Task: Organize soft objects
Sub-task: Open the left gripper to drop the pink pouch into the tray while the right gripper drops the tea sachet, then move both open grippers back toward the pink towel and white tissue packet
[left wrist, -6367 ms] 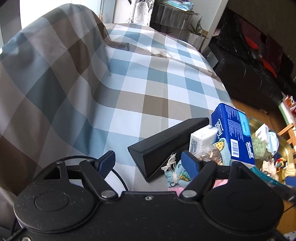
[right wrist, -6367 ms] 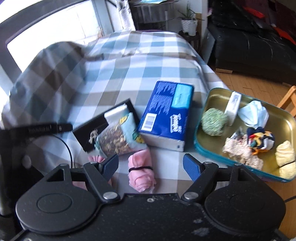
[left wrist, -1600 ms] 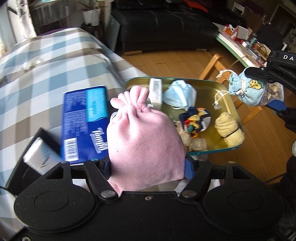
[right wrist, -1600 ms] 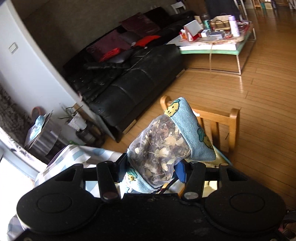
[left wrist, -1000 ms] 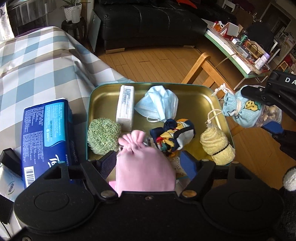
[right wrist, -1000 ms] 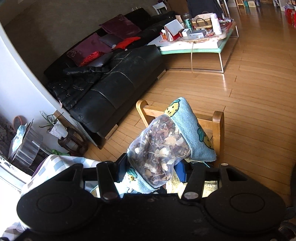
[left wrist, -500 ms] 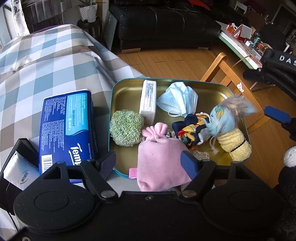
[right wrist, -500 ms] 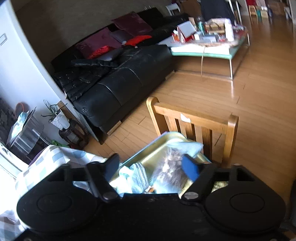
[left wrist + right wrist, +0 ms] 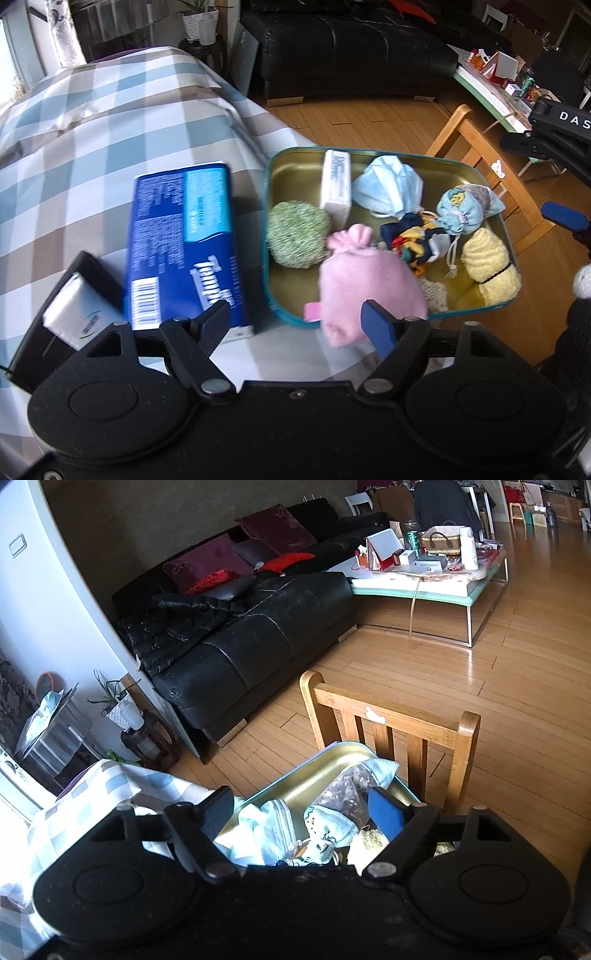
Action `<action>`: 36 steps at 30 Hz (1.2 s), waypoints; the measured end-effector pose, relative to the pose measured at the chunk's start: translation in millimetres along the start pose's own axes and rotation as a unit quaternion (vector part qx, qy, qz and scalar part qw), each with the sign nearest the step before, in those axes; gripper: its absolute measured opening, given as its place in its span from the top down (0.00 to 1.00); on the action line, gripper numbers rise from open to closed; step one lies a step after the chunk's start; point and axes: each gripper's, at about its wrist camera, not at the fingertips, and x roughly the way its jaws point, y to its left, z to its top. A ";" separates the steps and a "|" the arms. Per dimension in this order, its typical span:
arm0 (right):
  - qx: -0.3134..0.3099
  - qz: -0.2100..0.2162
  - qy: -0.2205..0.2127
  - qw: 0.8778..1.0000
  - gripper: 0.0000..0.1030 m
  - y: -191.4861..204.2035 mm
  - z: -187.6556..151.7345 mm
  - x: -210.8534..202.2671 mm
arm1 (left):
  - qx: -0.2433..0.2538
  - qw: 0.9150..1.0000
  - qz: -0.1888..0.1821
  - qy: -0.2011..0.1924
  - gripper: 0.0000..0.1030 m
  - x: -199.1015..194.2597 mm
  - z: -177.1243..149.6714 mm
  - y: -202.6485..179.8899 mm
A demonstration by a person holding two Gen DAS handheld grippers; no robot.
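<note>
A gold tin tray (image 9: 295, 173) with a teal rim holds several soft things. A pink pouch (image 9: 365, 280) lies tilted over its near rim, just beyond my left gripper (image 9: 295, 325), which is open and apart from it. A light blue drawstring pouch (image 9: 465, 214) with a clear side rests at the tray's right, beside a yellow towel roll (image 9: 487, 269). My right gripper (image 9: 303, 812) hangs open above that blue pouch (image 9: 332, 823), holding nothing. A green woolly ball (image 9: 295, 236), a blue face mask (image 9: 391, 184), a white tissue pack (image 9: 336, 181) and a colourful cloth (image 9: 413, 240) also lie in the tray.
A blue tissue package (image 9: 181, 240) lies left of the tray on the checked cloth (image 9: 92, 147). A black box (image 9: 85, 280) holding a white packet sits at the near left. A wooden chair (image 9: 388, 720) stands behind the tray, with a black sofa (image 9: 240, 646) and low table (image 9: 424, 583) beyond.
My right gripper opened and the blue pouch fell into the tray. The pink pouch left my left gripper and now rests on the tray's near rim; the left gripper drew back leftward.
</note>
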 end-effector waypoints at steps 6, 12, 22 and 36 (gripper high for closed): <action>-0.016 0.014 -0.003 1.000 0.22 6.3 -2.8 -5.0 | -0.007 0.999 0.044 -0.011 0.28 -21.6 -22.9 35.4; -0.065 0.066 -0.010 0.996 0.22 25.6 -10.7 -24.2 | -0.027 0.996 0.081 -0.010 0.25 -34.8 -44.9 76.0; -0.143 0.169 0.030 0.975 0.19 69.7 -35.9 -50.4 | -0.072 0.991 0.109 -0.029 0.25 -49.8 -63.5 131.0; -0.256 0.220 0.090 0.937 0.17 141.7 -113.1 -65.8 | -0.136 0.977 0.145 -0.081 0.25 -55.8 -69.0 205.0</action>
